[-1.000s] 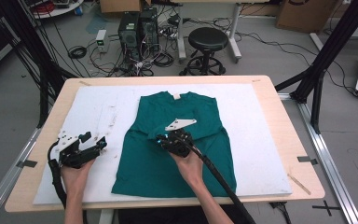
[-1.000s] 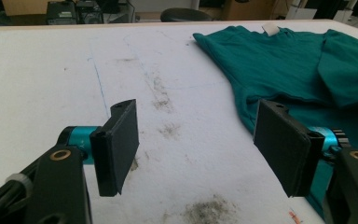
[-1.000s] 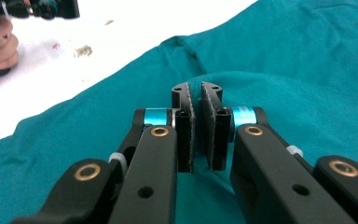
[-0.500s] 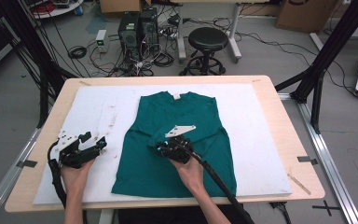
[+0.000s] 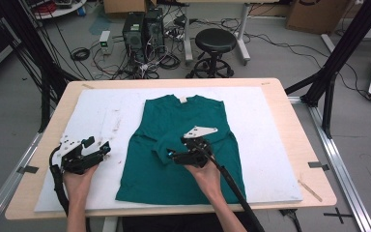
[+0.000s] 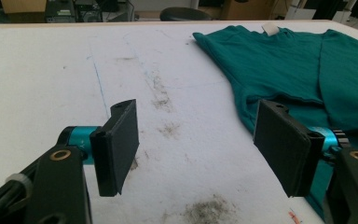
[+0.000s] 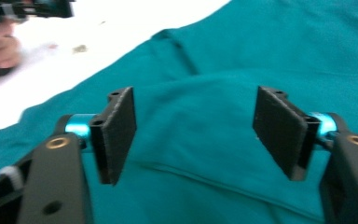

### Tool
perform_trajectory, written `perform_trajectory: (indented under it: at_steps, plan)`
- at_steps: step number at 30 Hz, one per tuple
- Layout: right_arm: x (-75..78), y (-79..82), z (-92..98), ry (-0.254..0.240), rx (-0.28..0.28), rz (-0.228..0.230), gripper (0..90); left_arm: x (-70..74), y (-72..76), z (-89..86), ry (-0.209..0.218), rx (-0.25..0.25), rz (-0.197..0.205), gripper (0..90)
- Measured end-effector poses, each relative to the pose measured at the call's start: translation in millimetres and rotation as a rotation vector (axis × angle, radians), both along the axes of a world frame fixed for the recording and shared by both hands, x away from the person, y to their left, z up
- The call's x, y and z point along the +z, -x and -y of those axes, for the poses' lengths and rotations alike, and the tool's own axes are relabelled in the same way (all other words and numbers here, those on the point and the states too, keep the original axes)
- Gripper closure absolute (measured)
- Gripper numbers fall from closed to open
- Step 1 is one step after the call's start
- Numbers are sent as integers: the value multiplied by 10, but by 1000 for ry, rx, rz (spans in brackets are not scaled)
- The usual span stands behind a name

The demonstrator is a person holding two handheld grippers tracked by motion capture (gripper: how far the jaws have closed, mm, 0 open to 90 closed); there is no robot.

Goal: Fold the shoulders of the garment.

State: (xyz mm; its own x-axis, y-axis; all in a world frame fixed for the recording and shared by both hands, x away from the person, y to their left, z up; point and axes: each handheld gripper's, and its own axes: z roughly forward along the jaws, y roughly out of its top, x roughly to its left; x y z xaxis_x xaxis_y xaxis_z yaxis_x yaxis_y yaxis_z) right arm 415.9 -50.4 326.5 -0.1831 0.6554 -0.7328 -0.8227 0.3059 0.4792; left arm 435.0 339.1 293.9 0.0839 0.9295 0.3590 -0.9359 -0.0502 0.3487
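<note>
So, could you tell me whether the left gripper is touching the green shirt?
Apart: in the high view, bare white mat separates the left gripper from the green shirt.

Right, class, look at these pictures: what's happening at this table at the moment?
A person is folding a green T-shirt spread on a white mat, with a two-jaw gripper in each hand. The right gripper sits over the shirt's folded-in left sleeve; its jaws have just been opening, with nothing pinched between the pads. The left gripper rests open on the bare mat beside the shirt.
</note>
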Motion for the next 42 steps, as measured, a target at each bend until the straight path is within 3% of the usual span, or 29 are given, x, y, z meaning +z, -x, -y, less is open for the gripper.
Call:
perform_trajectory:
  at_steps: [2, 4, 9, 14, 15, 16, 17, 18, 20, 21, 23, 24, 25, 27, 28, 29, 32, 34, 38, 42]
  plan:
    - [9, 19, 51, -5, -5, -2, 382, 1, 0, 2, 2, 1, 0, 310]
    - [11, 29, 36, 31, 15, -7, 408, 3, 0, 6, 3, 4, -2, 310]
    - [62, -49, -262, 89, -13, -74, 421, 2, 0, 7, 1, 8, -2, 311]
    - [125, -135, -492, 78, -78, -71, 416, 5, -1, 6, 2, 4, -3, 310]
    - [155, -169, -543, 84, -97, -85, 470, 6, 0, 5, 1, 6, -4, 310]
    - [155, -169, -543, 84, -97, -85, 470, 7, 0, 5, 1, 6, -5, 310]
    - [186, -215, -576, 87, -118, -107, 620, 7, 0, 5, 1, 7, -6, 310]
    - [186, -215, -576, 87, -118, -107, 620, 7, 1, 5, 0, 7, -8, 310]
    - [194, -239, -587, 95, -146, -108, 773, 8, 1, 5, 1, 6, -7, 310]
    - [193, -238, -585, 97, -147, -112, 808, 8, 1, 4, 1, 7, -8, 310]
    - [202, -212, -551, 90, -111, -118, 854, 8, 0, 5, 1, 6, -8, 310]
    - [211, -154, -476, 86, -17, -127, 859, 8, 1, 5, 1, 7, -8, 310]
    - [211, -154, -476, 86, -17, -127, 859, 8, 1, 5, 1, 7, -8, 310]
    - [207, -107, -403, 81, 66, -120, 852, 8, 0, 5, 2, 5, -8, 310]
    - [204, -98, -381, 83, 91, -116, 796, 9, 0, 5, 2, 5, -8, 310]
    - [202, -99, -373, 83, 100, -119, 661, 9, 0, 5, 2, 5, -8, 310]
    - [223, -143, -383, 91, 43, -163, 469, 8, 1, 5, 1, 7, -8, 310]
    - [197, -144, -367, 76, 11, -134, 483, 8, 1, 5, 0, 7, -8, 310]
    - [169, -104, -264, 51, 11, -92, 473, 7, 1, 5, 0, 7, -8, 310]
    - [136, -50, -77, 9, 29, -43, 341, 7, 0, 5, -1, 7, -5, 310]
